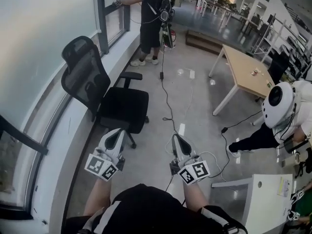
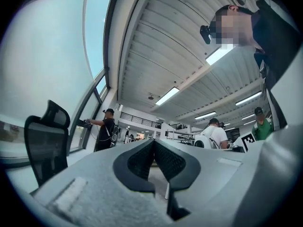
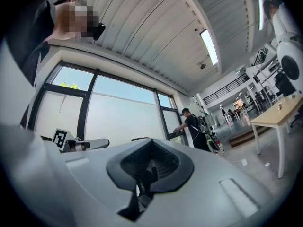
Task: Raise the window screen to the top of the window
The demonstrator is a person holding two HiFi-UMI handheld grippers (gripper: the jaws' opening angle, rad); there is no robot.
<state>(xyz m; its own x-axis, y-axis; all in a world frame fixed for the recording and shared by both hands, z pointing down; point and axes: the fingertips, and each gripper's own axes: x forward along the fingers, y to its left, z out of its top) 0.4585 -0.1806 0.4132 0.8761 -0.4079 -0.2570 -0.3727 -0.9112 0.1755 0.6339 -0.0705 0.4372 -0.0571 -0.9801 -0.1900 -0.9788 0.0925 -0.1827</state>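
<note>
One window screen (image 1: 44,43) hangs lowered well off to your left, beyond the chair (image 1: 105,94). Your left claw (image 1: 114,136) is nearer it than your right claw (image 1: 176,141); both are pinched shut with nothing between the jaws.

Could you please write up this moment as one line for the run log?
left gripper: jaws shut, empty | right gripper: jaws shut, empty | window: untouched | office chair: beside window

A black office chair (image 1: 105,94) stands well apart from a wooden table (image 1: 248,69).
</note>
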